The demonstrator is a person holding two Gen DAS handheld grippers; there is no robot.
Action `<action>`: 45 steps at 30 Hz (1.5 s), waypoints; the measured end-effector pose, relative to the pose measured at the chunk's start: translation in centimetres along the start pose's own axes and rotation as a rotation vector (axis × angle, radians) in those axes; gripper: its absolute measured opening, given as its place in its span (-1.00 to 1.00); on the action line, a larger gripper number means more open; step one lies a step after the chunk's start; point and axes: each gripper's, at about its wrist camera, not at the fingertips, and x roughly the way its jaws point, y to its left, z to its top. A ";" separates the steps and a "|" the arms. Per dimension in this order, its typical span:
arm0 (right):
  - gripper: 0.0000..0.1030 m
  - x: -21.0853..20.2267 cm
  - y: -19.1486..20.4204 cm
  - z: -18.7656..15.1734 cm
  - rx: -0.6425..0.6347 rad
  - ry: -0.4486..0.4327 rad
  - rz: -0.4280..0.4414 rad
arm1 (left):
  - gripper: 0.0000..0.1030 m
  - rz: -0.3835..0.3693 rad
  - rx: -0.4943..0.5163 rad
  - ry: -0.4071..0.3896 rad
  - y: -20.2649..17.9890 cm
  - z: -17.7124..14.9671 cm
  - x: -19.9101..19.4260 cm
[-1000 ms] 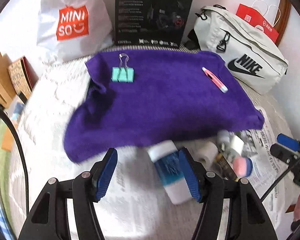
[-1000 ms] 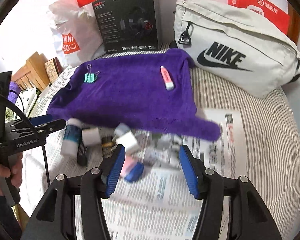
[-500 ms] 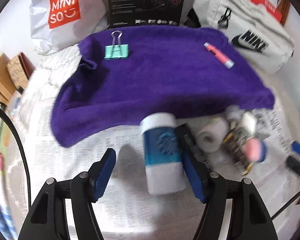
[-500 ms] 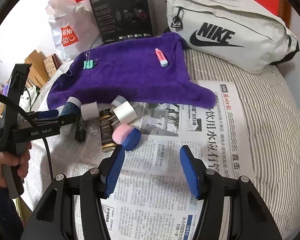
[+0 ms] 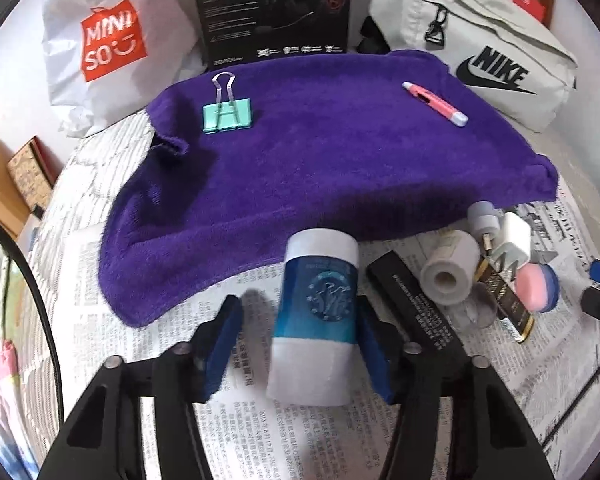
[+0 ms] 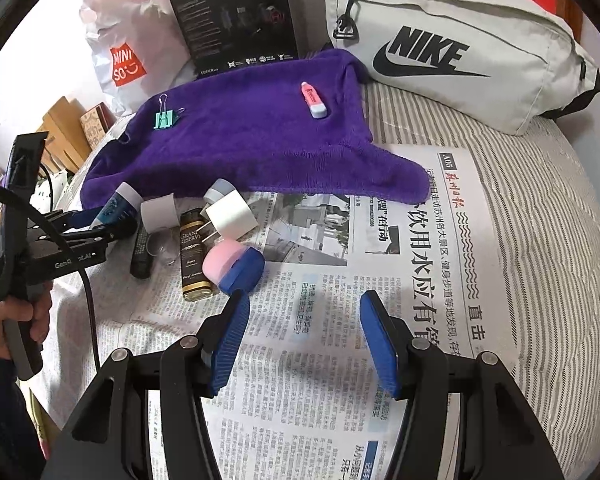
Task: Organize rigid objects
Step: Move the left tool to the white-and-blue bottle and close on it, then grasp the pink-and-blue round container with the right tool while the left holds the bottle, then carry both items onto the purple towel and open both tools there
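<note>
My left gripper [image 5: 300, 344] is open around a blue and white bottle [image 5: 316, 312] lying on the newspaper; the bottle sits nearer the right finger, the left finger stands apart. The left gripper [image 6: 96, 220] and the bottle [image 6: 118, 206] also show in the right wrist view. My right gripper [image 6: 304, 340] is open and empty over the newspaper [image 6: 340, 320]. A purple towel [image 5: 320, 152] holds a green binder clip [image 5: 227, 114] and a pink marker [image 5: 434, 103].
A pile lies by the towel's front edge: a black tube [image 5: 416, 300], a tape roll [image 5: 448, 276], a white charger [image 6: 230, 216], a dark gold-label bottle [image 6: 194, 256], a pink and blue sponge case [image 6: 234, 264]. A Nike bag [image 6: 452, 48], black box [image 5: 272, 8] and Miniso bag [image 5: 104, 40] stand behind.
My left gripper has moved forward and slightly right so the bottle lies between its fingers. My right gripper has drawn back from the pile, still open.
</note>
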 end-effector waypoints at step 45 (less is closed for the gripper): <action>-0.29 3.3 1.9 1.7 -0.226 0.009 -0.011 | -0.33 -0.069 0.016 -0.045 0.3 -0.5 -0.1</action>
